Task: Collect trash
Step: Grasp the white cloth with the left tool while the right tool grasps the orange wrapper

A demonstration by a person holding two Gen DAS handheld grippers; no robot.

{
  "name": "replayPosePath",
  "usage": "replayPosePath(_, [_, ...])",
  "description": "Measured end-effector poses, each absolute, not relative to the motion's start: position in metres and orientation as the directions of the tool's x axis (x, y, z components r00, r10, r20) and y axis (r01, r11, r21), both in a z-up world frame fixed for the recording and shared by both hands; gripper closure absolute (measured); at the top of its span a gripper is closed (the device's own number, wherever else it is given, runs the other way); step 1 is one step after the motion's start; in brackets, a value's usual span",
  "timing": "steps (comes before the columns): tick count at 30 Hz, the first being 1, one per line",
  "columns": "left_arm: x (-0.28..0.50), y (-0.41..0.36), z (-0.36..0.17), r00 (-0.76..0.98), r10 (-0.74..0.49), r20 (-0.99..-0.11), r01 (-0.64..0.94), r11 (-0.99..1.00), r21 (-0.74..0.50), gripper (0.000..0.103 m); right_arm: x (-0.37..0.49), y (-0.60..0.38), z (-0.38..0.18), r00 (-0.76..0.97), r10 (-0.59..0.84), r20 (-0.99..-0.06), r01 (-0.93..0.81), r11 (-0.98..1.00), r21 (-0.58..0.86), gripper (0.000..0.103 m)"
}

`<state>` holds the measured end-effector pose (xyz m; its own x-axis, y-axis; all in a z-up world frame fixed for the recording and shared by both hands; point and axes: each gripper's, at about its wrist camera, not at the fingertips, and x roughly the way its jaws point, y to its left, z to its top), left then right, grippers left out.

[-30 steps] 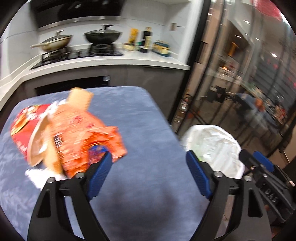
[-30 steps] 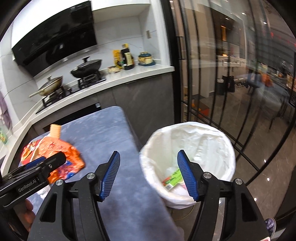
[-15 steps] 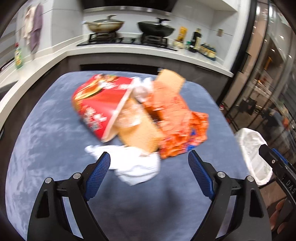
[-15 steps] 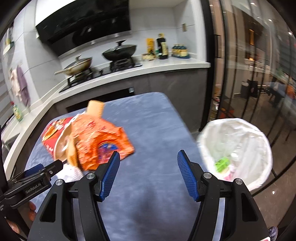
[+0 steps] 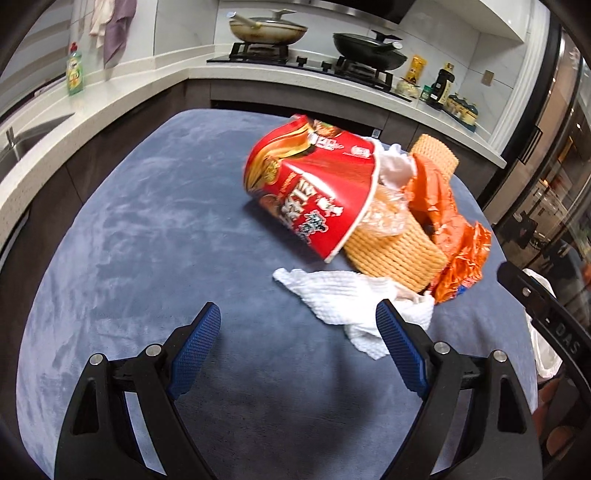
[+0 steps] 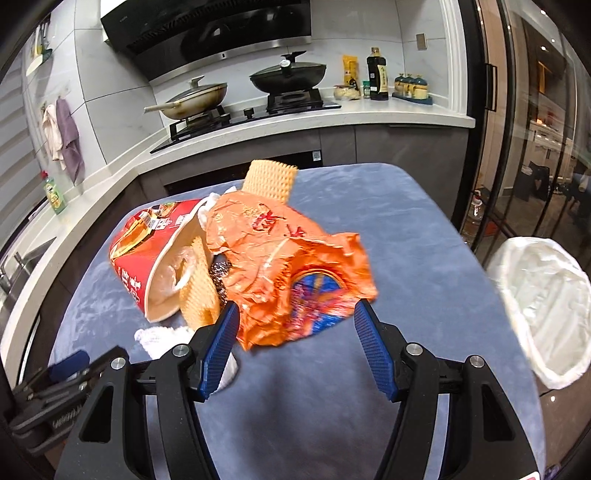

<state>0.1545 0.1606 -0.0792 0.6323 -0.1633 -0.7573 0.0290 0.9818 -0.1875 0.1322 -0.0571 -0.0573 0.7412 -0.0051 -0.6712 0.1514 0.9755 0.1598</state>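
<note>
Both claws stood apart, empty. Left claw (image 5: 298, 345) sat just before the white tissue (image 5: 354, 299); right claw (image 6: 296, 341) faced the orange wrapper (image 6: 291, 273) on the counter (image 6: 406, 236). Best approach, imo: drop low, pinch a crumpled fold, w/o nudging the red cup (image 5: 314, 184), then carry to bin (image 6: 543, 306).

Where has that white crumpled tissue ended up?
The white tissue lies on the blue table at the near edge of the trash pile, just in front of the red noodle cup and the yellow sponge.

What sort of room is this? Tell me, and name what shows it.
A home kitchen, most likely: a gas hob carrying a lidded black wok, a range hood above it, and sauce bottles on the white countertop.
</note>
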Motion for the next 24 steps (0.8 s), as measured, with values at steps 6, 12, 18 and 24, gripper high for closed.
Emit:
replayPosePath(6, [0.16, 0.163, -0.084, 0.626, -0.176, -0.76, 0.032, 0.979, -0.201, 0.021, 0.157, -0.051, -0.069, 0.731, -0.001, -0.683, 0.165, 0.97, 0.176, 0.047])
replayPosePath(12, [0.163, 0.159, -0.089, 0.614, -0.198, -0.764, 0.051, 0.976, -0.212, 0.021, 0.175, -0.05, -0.085, 0.709, 0.017, -0.705, 0.17, 0.966, 0.194, 0.064])
replayPosePath(18, [0.165, 0.153, -0.094, 0.6, -0.227, -0.767, 0.074, 0.971, -0.229, 0.021, 0.175, -0.054, -0.092, 0.698, 0.037, -0.715, 0.154, 0.967, 0.2, 0.084])
replayPosePath(24, [0.163, 0.136, -0.094, 0.599, -0.249, -0.761, 0.12, 0.968, -0.223, 0.017, 0.156, -0.066, -0.084, 0.714, 0.003, -0.7, 0.175, 0.968, 0.183, 0.102])
